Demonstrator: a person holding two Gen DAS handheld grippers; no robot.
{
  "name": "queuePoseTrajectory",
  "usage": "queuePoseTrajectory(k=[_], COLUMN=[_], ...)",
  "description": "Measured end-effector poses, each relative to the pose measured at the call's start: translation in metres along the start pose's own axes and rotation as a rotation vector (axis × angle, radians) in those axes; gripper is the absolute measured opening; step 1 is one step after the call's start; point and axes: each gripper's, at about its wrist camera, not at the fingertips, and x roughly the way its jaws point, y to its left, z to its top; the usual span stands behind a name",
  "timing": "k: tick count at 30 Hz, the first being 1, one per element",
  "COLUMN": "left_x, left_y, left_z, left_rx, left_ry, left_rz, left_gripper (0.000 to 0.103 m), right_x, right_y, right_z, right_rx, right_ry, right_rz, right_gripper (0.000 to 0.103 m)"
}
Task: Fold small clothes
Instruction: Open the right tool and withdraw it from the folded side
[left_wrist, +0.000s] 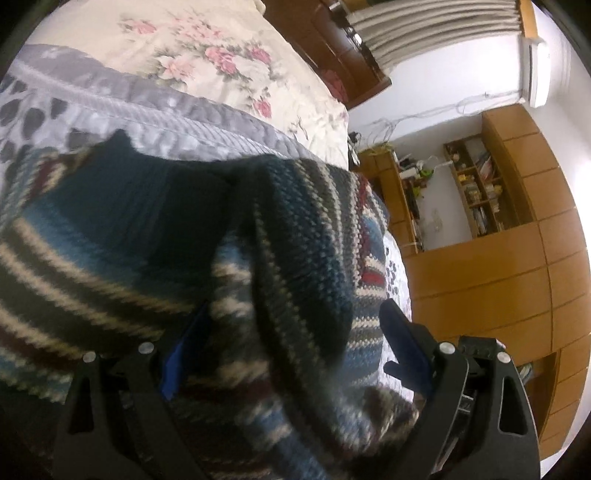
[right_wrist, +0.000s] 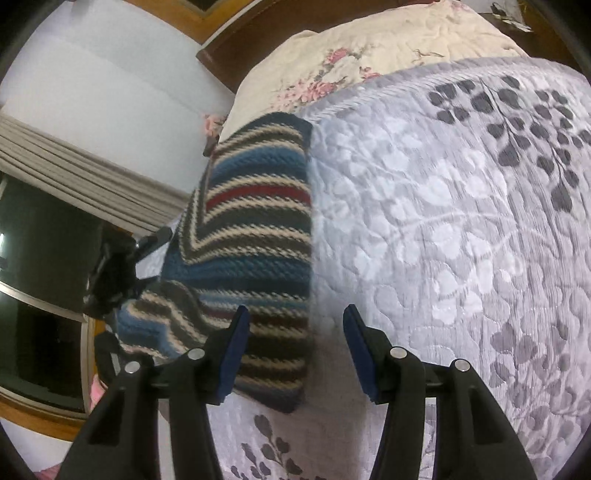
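A striped knitted sweater (left_wrist: 147, 240) in blue, cream, dark and red lies folded on the bed, a long block (right_wrist: 258, 221) in the right wrist view. My left gripper (left_wrist: 291, 347) is open wide, with a raised fold of the sweater bunched between its blue pads; it also shows as a black shape (right_wrist: 114, 266) at the sweater's left side. My right gripper (right_wrist: 295, 325) is open above the sweater's right edge. Its left finger is over the knit and its right finger over the quilt, with nothing gripped.
The bed has a grey-white leaf-pattern quilt (right_wrist: 443, 221) and a cream floral cover (right_wrist: 369, 48) toward the dark headboard (right_wrist: 236, 40). Wooden cabinets (left_wrist: 498, 277) and cluttered shelves (left_wrist: 476, 184) stand beyond the bed. A curtain (right_wrist: 74, 166) and dark window (right_wrist: 37, 258) are on the left.
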Motion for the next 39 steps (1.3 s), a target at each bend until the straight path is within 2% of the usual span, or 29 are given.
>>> queuePoseTrajectory(k=[6, 8, 10, 11, 13, 16, 22, 27, 32, 34, 36, 39], left_x=[0.019, 0.020, 0.018, 0.018, 0.015, 0.006, -0.017, -0.013, -0.002, -0.005, -0.009, -0.015], left_y=[-0.007, -0.010, -0.014, -0.016, -0.021, -0.031, -0.056, -0.074, -0.043, -0.038, -0.042, -0.049], left_z=[0.008, 0.010, 0.009, 0.009, 0.007, 0.005, -0.001, -0.003, 0.006, 0.003, -0.002, -0.010], left_rx=[0.007, 0.016, 0.035, 0.048, 0.073, 0.113, 0.176, 0.268, 0.144, 0.102, 0.087, 0.095], left_ry=[0.017, 0.013, 0.008, 0.004, -0.008, -0.035, -0.102, -0.076, -0.031, -0.024, -0.022, -0.015], left_rz=[0.041, 0.057, 0.095, 0.107, 0.123, 0.121, 0.064, 0.185, 0.170, 0.127, 0.095, 0.089], left_gripper=[0.088, 0.079, 0.059, 0.055, 0.038, 0.031, 0.029, 0.030, 0.039, 0.048, 0.055, 0.057], right_x=[0.000, -0.001, -0.001, 0.000, 0.001, 0.006, 0.008, 0.006, 0.004, 0.004, 0.004, 0.003], right_y=[-0.009, -0.011, -0.014, -0.014, -0.015, -0.015, -0.014, -0.009, 0.000, 0.000, -0.003, -0.009], right_z=[-0.004, -0.005, -0.007, -0.007, -0.008, -0.009, -0.012, -0.012, -0.014, -0.014, -0.015, -0.016], right_rx=[0.016, 0.021, 0.025, 0.029, 0.036, 0.046, 0.057, 0.051, 0.033, 0.029, 0.041, 0.058], right_ry=[-0.004, -0.002, 0.001, 0.004, 0.008, 0.015, 0.022, 0.013, 0.015, 0.017, 0.018, 0.016], right_rz=[0.009, 0.012, 0.012, 0.012, 0.016, 0.016, 0.015, 0.019, 0.025, 0.022, 0.015, 0.022], right_gripper=[0.054, 0.054, 0.054, 0.054, 0.054, 0.054, 0.054, 0.054, 0.054, 0.054, 0.054, 0.054])
